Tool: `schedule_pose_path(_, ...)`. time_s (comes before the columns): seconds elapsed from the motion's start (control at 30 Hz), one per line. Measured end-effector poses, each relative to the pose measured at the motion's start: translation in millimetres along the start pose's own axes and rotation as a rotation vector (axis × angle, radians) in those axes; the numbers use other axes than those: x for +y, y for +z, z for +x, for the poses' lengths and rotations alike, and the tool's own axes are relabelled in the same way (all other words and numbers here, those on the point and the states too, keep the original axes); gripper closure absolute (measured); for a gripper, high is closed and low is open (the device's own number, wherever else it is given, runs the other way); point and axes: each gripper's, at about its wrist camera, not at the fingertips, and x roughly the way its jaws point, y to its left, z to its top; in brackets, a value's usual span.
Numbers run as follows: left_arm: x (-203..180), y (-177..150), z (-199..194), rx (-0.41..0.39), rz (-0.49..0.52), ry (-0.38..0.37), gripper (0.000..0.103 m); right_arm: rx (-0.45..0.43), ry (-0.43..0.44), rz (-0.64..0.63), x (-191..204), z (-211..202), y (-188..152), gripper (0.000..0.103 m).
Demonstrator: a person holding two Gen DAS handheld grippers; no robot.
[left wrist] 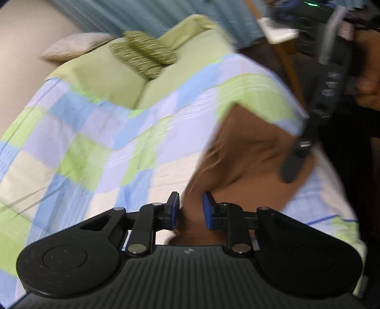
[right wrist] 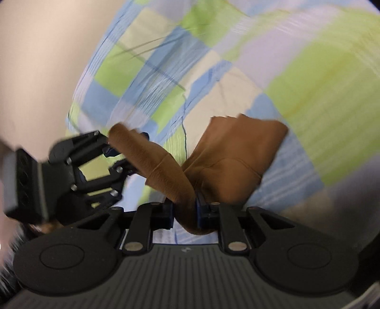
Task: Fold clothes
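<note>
A brown garment (left wrist: 247, 152) hangs above a bed with a checked blue, green and lilac sheet (left wrist: 95, 147). My left gripper (left wrist: 190, 209) has its blue pads on either side of the garment's edge, pinching the cloth. My right gripper (right wrist: 185, 209) is shut on a bunched fold of the same brown garment (right wrist: 228, 161). The left gripper (right wrist: 128, 154) also shows in the right wrist view, holding one end of the cloth. The right gripper's body (left wrist: 315, 111) shows at the right of the left wrist view. Both views are motion-blurred.
Green patterned pillows (left wrist: 144, 54) and a beige pillow (left wrist: 73, 45) lie at the head of the bed. A curtain (left wrist: 142, 14) hangs behind. A beige wall or floor (right wrist: 35, 71) borders the bed. A wooden chair or stand (left wrist: 282, 35) is beyond the bed.
</note>
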Motion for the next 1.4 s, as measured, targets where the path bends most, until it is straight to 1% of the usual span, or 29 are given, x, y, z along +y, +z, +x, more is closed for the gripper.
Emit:
schedule_pose_path(0.03, 6.3, -3.5, -0.3, 0.003, -0.030, 0.015, 0.073, -0.002, 0.007, 0.029, -3.8, -0.2, -1.2, 0.090)
schedule_pose_path(0.07, 17.1, -11.2, -3.1, 0.002, -0.101, 0.031, 0.073, -0.004, 0.016, 0.060, -7.8, -0.5, -2.4, 0.090)
schedule_pose_path(0.13, 28.0, -20.3, -8.1, -0.003, -0.185, 0.019, 0.074, -0.003, 0.027, 0.081, -12.8, -2.8, -5.2, 0.090)
schedule_pose_path(0.2, 40.6, -37.3, -13.9, -0.037, -0.339, -0.061, 0.074, -0.006, 0.041, 0.103, -16.8, -4.4, -7.1, 0.090)
schedule_pose_path(0.23, 43.8, -43.1, -14.0, -0.047, -0.388, -0.094, 0.073, -0.012, 0.048, 0.118, -19.1, -3.7, -7.8, 0.090)
schedule_pose_path(0.27, 47.8, -53.5, -12.8, -0.066, -0.473, -0.154, 0.073, -0.017, 0.055, 0.132, -21.1, -3.5, -8.3, 0.090)
schedule_pose_path(0.3, 50.3, -63.6, -9.9, -0.081, -0.549, -0.198, 0.073, -0.022, 0.061, 0.147, -23.1, -3.5, -8.8, 0.090)
schedule_pose_path(0.33, 52.2, -70.4, -5.6, -0.091, -0.604, -0.232, 0.071, -0.027, 0.066, 0.147, -23.4, -3.1, -9.6, 0.090)
schedule_pose_path(0.4, 55.8, -81.4, 7.1, -0.106, -0.700, -0.299, 0.071, -0.026, 0.063, 0.128, -22.9, -0.3, -9.1, 0.090)
schedule_pose_path(0.5, 53.7, -82.8, 21.9, -0.112, -0.720, -0.346, 0.072, -0.021, 0.047, 0.067, -18.4, 0.4, -6.8, 0.090)
schedule_pose_path(0.53, 52.5, -81.0, 26.6, -0.115, -0.709, -0.359, 0.075, -0.015, 0.036, 0.027, -14.3, 0.0, -6.0, 0.090)
schedule_pose_path(0.6, 48.6, -77.1, 30.3, -0.109, -0.674, -0.363, 0.078, -0.011, 0.022, -0.021, -10.0, -2.0, -4.1, 0.089)
schedule_pose_path(0.63, 46.4, -76.0, 30.9, -0.106, -0.661, -0.362, 0.081, -0.011, 0.007, -0.074, -3.1, -4.0, -2.7, 0.087)
schedule_pose_path(0.67, 44.3, -74.0, 32.2, -0.100, -0.642, -0.357, 0.081, -0.020, -0.005, -0.126, 4.0, -7.4, -1.5, 0.086)
schedule_pose_path(0.7, 42.1, -71.5, 33.8, -0.094, -0.621, -0.351, 0.081, -0.027, -0.012, -0.157, 7.5, -11.1, -0.9, 0.083)
schedule_pose_path(0.77, 39.4, -70.3, 34.9, -0.094, -0.604, -0.342, 0.081, -0.062, -0.046, -0.274, 24.5, -16.5, 2.5, 0.071)
schedule_pose_path(0.8, 38.6, -70.4, 33.6, -0.097, -0.601, -0.336, 0.081, -0.071, -0.057, -0.298, 27.7, -17.6, 3.7, 0.061)
schedule_pose_path(0.83, 37.7, -70.8, 31.3, -0.100, -0.601, -0.333, 0.087, -0.085, -0.071, -0.320, 31.8, -16.5, 7.4, 0.056)
schedule_pose_path(0.9, 36.7, -71.2, 28.5, -0.104, -0.604, -0.311, 0.093, -0.107, -0.084, -0.341, 37.2, -12.7, 15.0, 0.056)
schedule_pose_path(0.93, 37.5, -71.1, 29.1, -0.104, -0.612, -0.298, 0.093, -0.118, -0.074, -0.333, 37.2, -10.5, 21.3, 0.058)
schedule_pose_path(0.97, 38.6, -71.0, 29.8, -0.103, -0.622, -0.285, 0.096, -0.124, -0.075, -0.333, 37.0, -9.2, 26.3, 0.063)
schedule_pose_path(1.0, 39.7, -70.9, 30.5, -0.103, -0.632, -0.272, 0.099, -0.127, -0.076, -0.335, 36.1, -7.5, 29.4, 0.084)
schedule_pose_path(1.03, 40.7, -70.8, 31.2, -0.102, -0.642, -0.259, 0.099, -0.133, -0.082, -0.324, 32.8, -6.6, 34.4, 0.097)
schedule_pose_path(1.1, 42.7, -68.5, 35.9, -0.116, -0.662, -0.248, 0.099, -0.147, -0.094, -0.273, 22.4, -9.3, 39.1, 0.097)
schedule_pose_path(1.17, 42.2, -66.2, 40.6, -0.115, -0.661, -0.248, 0.099, -0.158, -0.103, -0.225, 11.4, -12.6, 41.1, 0.098)
schedule_pose_path(1.3, 36.5, -62.2, 57.7, -0.088, -0.655, -0.259, 0.099, -0.164, -0.109, -0.148, -8.3, -17.9, 38.6, 0.097)
schedule_pose_path(1.4, 34.1, -62.6, 64.7, -0.064, -0.662, -0.269, 0.099, -0.156, -0.116, -0.100, -23.1, -12.9, 33.7, 0.098)
